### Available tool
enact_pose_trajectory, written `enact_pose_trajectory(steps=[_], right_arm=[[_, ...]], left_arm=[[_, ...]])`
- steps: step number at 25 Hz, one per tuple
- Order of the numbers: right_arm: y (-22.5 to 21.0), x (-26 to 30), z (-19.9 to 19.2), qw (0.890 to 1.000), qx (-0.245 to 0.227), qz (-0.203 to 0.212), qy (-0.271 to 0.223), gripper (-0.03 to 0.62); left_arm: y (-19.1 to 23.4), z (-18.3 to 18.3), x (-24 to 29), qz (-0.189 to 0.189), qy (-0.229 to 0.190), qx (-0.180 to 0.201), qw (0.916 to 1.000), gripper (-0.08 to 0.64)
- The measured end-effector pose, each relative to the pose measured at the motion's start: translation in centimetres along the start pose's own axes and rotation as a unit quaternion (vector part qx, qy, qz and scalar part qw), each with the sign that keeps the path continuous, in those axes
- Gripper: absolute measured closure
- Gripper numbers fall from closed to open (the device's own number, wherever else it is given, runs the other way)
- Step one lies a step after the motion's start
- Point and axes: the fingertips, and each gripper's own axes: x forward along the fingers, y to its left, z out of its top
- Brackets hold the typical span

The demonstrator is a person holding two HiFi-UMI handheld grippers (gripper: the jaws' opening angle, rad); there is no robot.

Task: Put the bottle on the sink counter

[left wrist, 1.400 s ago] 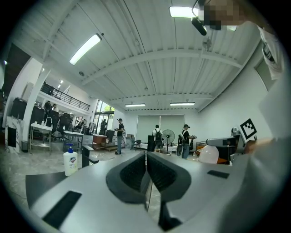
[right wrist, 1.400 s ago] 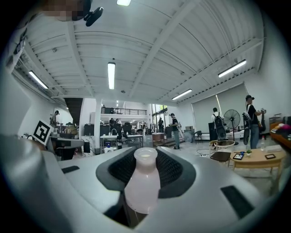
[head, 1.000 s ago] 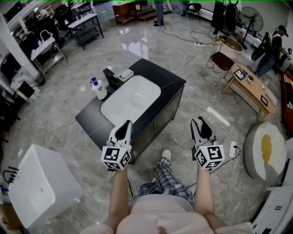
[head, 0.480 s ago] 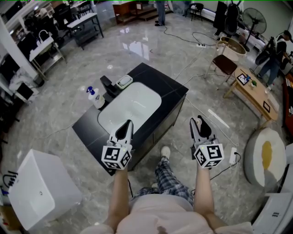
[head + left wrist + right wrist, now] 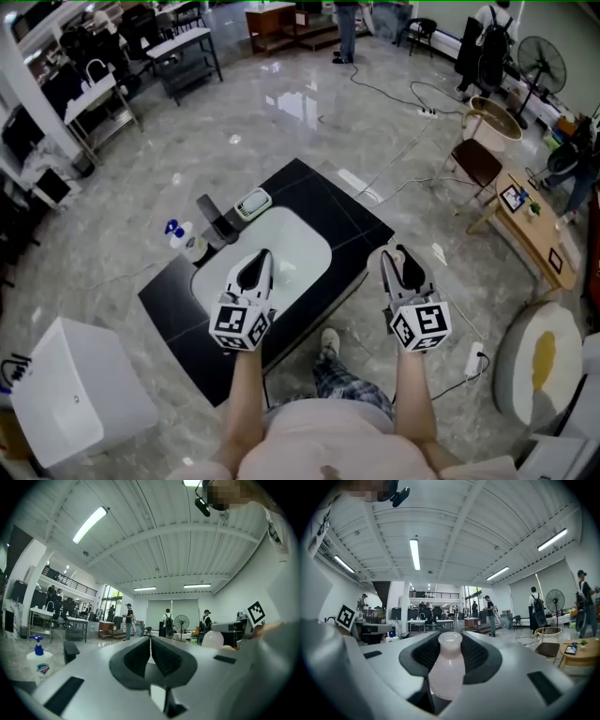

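Right gripper (image 5: 401,264): its jaws are clamping the pale bottle (image 5: 446,667) round the body, with the neck pointing out past the jaw tips
Left gripper (image 5: 255,270): its jaws are pressing together with nothing between them
Bottle's place: it is riding in the right gripper, off to the right of the sink basin (image 5: 302,239) in the head view, and is not resting on the worktop (image 5: 330,199) yet
Around the basin: a black faucet (image 5: 214,220), a blue-topped pump dispenser (image 5: 178,234) and a small tray (image 5: 251,202) are crowding the basin's far-left side; to the right of the basin bare black worktop is showing
Step in hand: by my judgement the bottle is being carried toward the worktop, with the set-down not begun
Risk, toppling: the bottle is lying along the jaws rather than standing, so it is needing a turn upright before release; let go while tilted, it is likely to roll
Risk, basin: the bare strip right of the basin is looking narrow, so a set-down too close to the basin's rim is risking a slide into the bowl, and one too far from the basin a drop off the worktop's edge
Risk, spill: no cap is showing on the neck; what is inside I cannot tell, but tipping could be spilling it
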Motion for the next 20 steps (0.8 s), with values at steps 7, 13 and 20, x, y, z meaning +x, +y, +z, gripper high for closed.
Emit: enact_pose_trajectory(steps=[7, 13, 20], right_arm=[[-5.5, 13.0, 0.2, 0.999, -0.007, 0.032, 0.014, 0.446], [-7.3, 17.5, 0.0, 0.999, -0.003, 0.047, 0.020, 0.446], [-8.3, 19.8, 0.8, 0.999, -0.004, 0.044, 0.020, 0.446]], left_arm=[[4.7, 0.5, 12.7, 0.003, -0.014, -0.009, 0.9999, 0.529], [5.0, 0.2, 16.8, -0.005, -0.004, -0.004, 1.0000, 0.529], [4.6, 0.7, 20.4, -0.014, 0.008, 0.009, 0.9998, 0.529]])
